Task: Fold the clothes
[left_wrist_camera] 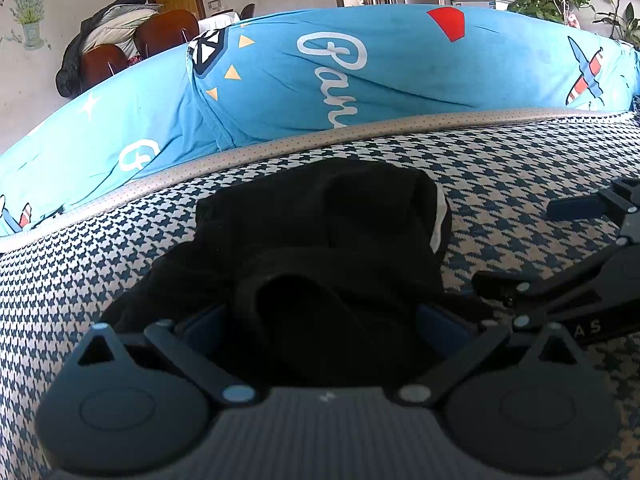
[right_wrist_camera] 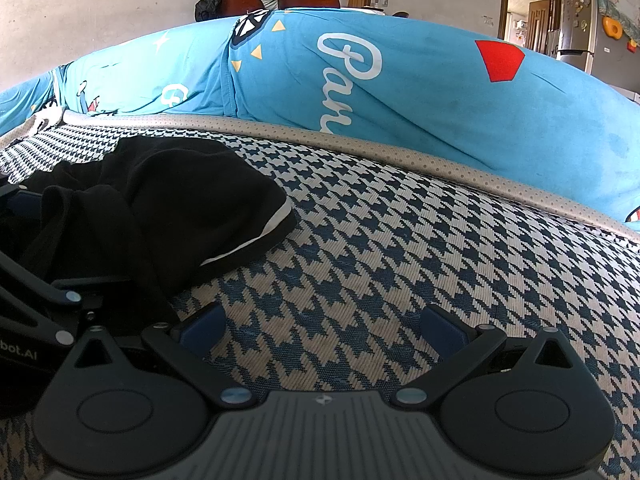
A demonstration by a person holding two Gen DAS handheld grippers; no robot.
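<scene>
Black fabric fills the middle of the left wrist view: a bunched black garment (left_wrist_camera: 320,232) with a thin white stripe along one edge lies on the houndstooth-patterned cushion (left_wrist_camera: 520,168), and a fold of it sits between the spread blue pads of the left gripper (left_wrist_camera: 320,320), whose fingers stand wide apart around the cloth without pinching it, as far as can be told. At the right edge of that view the right gripper (left_wrist_camera: 592,240) shows from the side, lying low over the cushion just beside the garment, its fingers apart. The right wrist view tells what the left one hides: between the right gripper's blue pads (right_wrist_camera: 202,330) there is only bare houndstooth weave, so the right gripper (right_wrist_camera: 320,332) is wide open and holds nothing, while the garment lies off to its left, its white-striped hem resting flat on the cushion. Part of the left gripper's black linkage also shows at that view's left edge, against the dark cloth. Behind the cushion's dotted grey piping (right_wrist_camera: 400,142), both views show a bright blue printed cover (left_wrist_camera: 360,80) with white script, a red shape and orange triangles.
</scene>
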